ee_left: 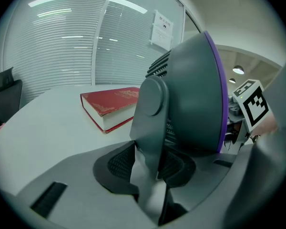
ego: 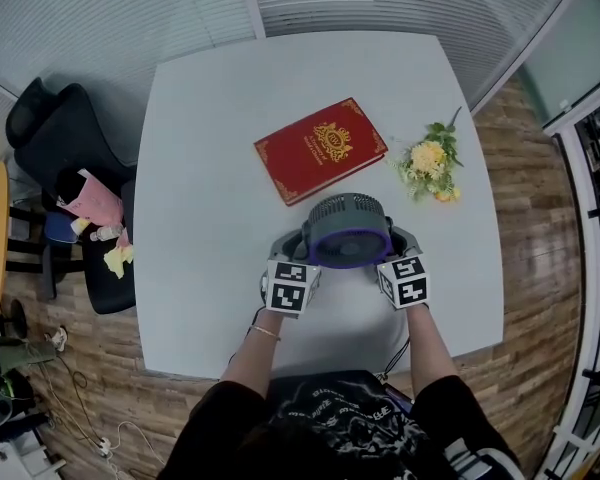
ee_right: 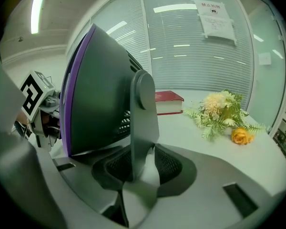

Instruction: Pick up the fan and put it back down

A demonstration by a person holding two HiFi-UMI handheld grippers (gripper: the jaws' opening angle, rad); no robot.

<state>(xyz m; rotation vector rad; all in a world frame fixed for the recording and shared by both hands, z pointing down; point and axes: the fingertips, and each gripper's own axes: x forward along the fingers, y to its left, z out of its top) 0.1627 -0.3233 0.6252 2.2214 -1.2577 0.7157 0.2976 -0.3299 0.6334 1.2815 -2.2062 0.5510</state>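
There it was: the fan, grey with a purple rim, sat near the front of the white table, grille facing up, and it looked to be resting on the tabletop. We had a gripper on either side of it. The left gripper reached in from the left and the right gripper from the right.

In the left gripper view, the fan's side bracket stood right between the jaws of the left gripper. The pads sat slightly apart around it, loose rather than clamped. The right gripper view told the same story: the opposite bracket rose between the parted jaws of the right gripper, with a strip of table showing beside it.

Just behind the fan lay the red book, closed and at an angle. The yellow flowers lay to its right, apart from both. A black chair stood off the table's left edge.
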